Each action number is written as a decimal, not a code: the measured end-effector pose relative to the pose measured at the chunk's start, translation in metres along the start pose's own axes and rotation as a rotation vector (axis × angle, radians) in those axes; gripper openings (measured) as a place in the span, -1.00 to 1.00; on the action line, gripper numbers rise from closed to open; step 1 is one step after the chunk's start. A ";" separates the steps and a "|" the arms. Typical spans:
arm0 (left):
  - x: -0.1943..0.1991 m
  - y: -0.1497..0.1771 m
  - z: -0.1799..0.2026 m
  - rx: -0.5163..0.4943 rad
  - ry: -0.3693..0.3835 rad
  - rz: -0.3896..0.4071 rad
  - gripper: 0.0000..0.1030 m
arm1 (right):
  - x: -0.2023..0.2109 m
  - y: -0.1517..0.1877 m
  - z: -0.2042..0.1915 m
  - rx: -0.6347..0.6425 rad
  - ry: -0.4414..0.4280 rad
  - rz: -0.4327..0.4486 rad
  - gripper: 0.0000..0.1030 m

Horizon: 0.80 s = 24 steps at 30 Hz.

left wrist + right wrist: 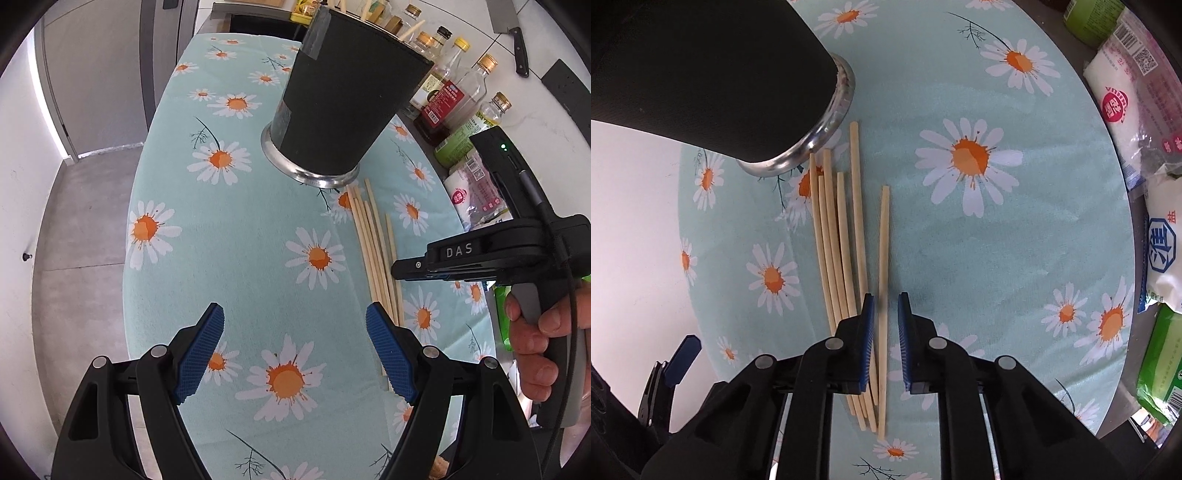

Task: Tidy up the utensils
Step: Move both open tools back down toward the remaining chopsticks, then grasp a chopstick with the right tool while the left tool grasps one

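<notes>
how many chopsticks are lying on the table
6. Five lie bunched beside the holder. One lies apart, between the right tongs. More may be hidden.

A table (pixel 236 258) under a pale blue cloth (pixel 1015 258) printed with white-and-orange daisies carries everything here. Near its middle stands a black holder (pixel 343 99) on a flared metal base, upright on the cloth. Just beside that base lie the chopsticks (pixel 846 251), six pale wooden sticks flat on the fabric: five bunched close and overlapping at the near end, one lying slightly apart on the right. Their far tips reach almost to the metal rim; whether any touches it is hard to tell. Along the table's right edge sit white bags (pixel 1123 92) and a green pack (pixel 1160 369), possibly on a counter alongside.
</notes>
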<state>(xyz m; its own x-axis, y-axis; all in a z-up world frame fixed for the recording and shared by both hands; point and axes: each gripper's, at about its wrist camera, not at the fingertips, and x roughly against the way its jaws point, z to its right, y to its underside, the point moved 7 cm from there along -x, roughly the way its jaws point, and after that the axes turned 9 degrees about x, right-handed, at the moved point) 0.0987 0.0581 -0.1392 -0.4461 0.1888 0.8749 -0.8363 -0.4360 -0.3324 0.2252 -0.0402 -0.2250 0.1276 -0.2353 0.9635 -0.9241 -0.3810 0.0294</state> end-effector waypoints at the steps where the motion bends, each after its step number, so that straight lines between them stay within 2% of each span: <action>1: 0.000 0.000 -0.001 0.003 0.001 -0.003 0.50 | -0.001 -0.001 -0.002 0.005 0.012 -0.002 -0.74; 3: 0.000 0.000 -0.002 0.008 -0.001 -0.003 0.50 | -0.002 -0.001 -0.007 0.024 0.051 -0.001 -0.74; 7: 0.000 -0.001 -0.008 0.035 -0.001 0.001 0.50 | -0.007 0.004 -0.025 0.098 0.185 0.035 -0.77; 9: 0.000 -0.001 -0.009 0.046 0.005 0.003 0.50 | -0.008 0.004 -0.030 0.101 0.207 0.041 -0.76; 13: 0.000 0.002 -0.014 0.062 0.002 0.000 0.50 | -0.012 0.003 -0.037 0.109 0.205 0.033 -0.76; 15: 0.000 0.003 -0.015 0.068 -0.003 -0.004 0.50 | -0.012 0.006 -0.036 0.118 0.221 0.029 -0.88; 18: 0.000 0.003 -0.017 0.077 -0.007 -0.005 0.50 | -0.014 0.006 -0.031 0.121 0.210 0.022 -0.89; 24: -0.003 -0.002 -0.011 0.075 -0.029 -0.032 0.50 | -0.003 0.005 -0.011 0.089 0.114 0.000 -0.89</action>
<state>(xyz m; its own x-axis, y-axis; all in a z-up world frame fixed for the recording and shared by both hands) 0.0977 0.0682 -0.1454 -0.4093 0.1785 0.8948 -0.8234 -0.4946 -0.2780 0.2161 -0.0314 -0.2243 0.0816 -0.1344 0.9876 -0.8880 -0.4596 0.0108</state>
